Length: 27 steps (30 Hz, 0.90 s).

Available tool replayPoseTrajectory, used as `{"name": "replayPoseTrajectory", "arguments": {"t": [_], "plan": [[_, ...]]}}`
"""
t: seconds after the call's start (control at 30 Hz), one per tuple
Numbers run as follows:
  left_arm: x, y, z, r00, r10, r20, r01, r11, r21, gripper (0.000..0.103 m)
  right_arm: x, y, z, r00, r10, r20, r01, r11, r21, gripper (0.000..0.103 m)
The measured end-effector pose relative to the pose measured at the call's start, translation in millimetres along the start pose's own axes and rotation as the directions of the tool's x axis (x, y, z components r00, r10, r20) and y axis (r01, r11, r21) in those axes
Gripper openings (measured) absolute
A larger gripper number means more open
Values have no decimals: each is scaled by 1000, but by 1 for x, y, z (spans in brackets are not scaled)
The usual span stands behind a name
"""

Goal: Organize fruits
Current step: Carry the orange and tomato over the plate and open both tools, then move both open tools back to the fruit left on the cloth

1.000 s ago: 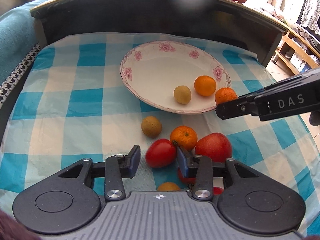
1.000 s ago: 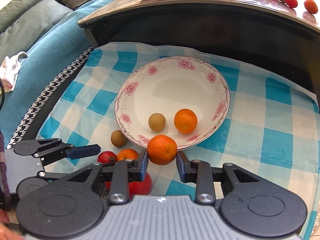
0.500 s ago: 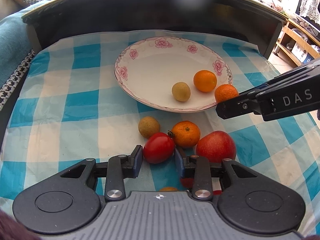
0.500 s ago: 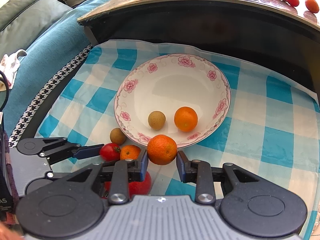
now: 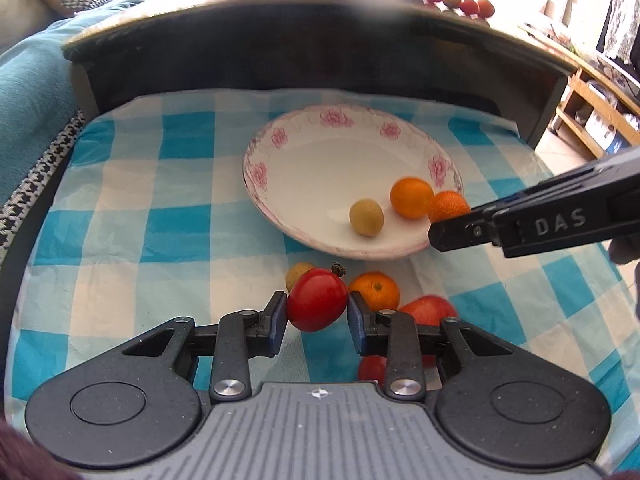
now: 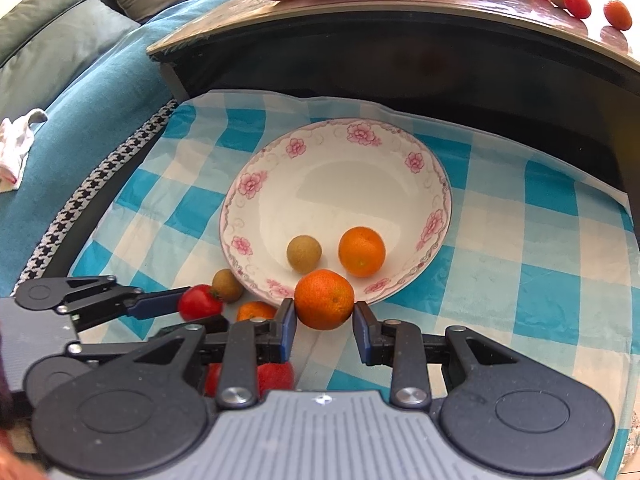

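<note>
Left claw (image 5: 317,316): closed on the tomato (image 5: 317,300), pads on its two flanks; fruit looks lifted clear of the cloth, short of the plate.
Right claw (image 6: 324,322): grips an orange (image 6: 324,299) across its widest part, at the near rim of the plate (image 6: 438,184).
Tomato, handling: smooth, glossy, thin skin, soft flesh; judged light but easy to bruise or squirt out. Hold at the equator with a gentle squeeze, stem stub (image 5: 338,268) left free.
Orange, handling: dimpled matte peel, firm with slight give; judged grippy and forgiving. Mid-girth hold suits it.
Plate: white glazed ceramic, pink flower border, shallow sloped well; hard and slick, so round fruit will likely roll to the low side. Set down, don't drop.
In plate: second orange (image 6: 362,251) and a small tan rough-skinned round fruit (image 6: 304,254).
Loose on cloth: small mandarin (image 5: 374,291), tan fruit (image 5: 298,273), red apple (image 5: 429,307) partly hidden behind the claw.
Desk cover: thin blue-and-white check cloth (image 5: 168,216), lightly creased.
</note>
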<state>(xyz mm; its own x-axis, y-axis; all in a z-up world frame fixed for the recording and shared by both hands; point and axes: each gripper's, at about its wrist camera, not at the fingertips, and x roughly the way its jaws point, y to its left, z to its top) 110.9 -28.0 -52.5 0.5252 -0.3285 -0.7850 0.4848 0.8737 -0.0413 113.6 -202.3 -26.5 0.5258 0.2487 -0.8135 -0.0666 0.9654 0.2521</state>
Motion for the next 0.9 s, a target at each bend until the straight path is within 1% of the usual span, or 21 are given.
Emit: {"name": "replayPoseTrajectory", "arguments": {"t": [0.2, 0.4, 0.43, 0.47, 0.53, 0.67, 0.83, 0.9], "plan": [[2, -1, 20, 999, -10, 45, 11, 1000, -25, 40, 8, -2, 8, 999, -30, 19, 31, 999, -14, 32], [14, -5, 27, 999, 2, 40, -1, 1000, -25, 40, 15, -1, 11, 999, -26, 20, 27, 999, -25, 32], [16, -6, 28, 999, 9, 44, -7, 1000, -25, 41, 16, -2, 12, 999, -30, 23, 31, 999, -26, 32], [17, -7, 30, 998, 21, 54, -20, 1000, -17, 40, 16, -2, 12, 999, -33, 24, 34, 999, -24, 32], [19, -6, 35, 998, 4, 59, -3, 1000, -15, 39, 16, -4, 13, 999, -31, 23, 31, 999, -16, 32], [25, -10, 39, 998, 7, 63, -6, 1000, -4, 39, 17, -8, 15, 999, -40, 29, 40, 999, 0, 33], [26, -8, 37, 999, 0, 55, 1, 1000, -26, 42, 17, -9, 16, 999, -34, 25, 34, 999, 8, 34], [23, -6, 38, 998, 3, 59, 0, 999, -42, 50, 15, -10, 17, 999, -31, 32, 30, 999, 17, 34]]}}
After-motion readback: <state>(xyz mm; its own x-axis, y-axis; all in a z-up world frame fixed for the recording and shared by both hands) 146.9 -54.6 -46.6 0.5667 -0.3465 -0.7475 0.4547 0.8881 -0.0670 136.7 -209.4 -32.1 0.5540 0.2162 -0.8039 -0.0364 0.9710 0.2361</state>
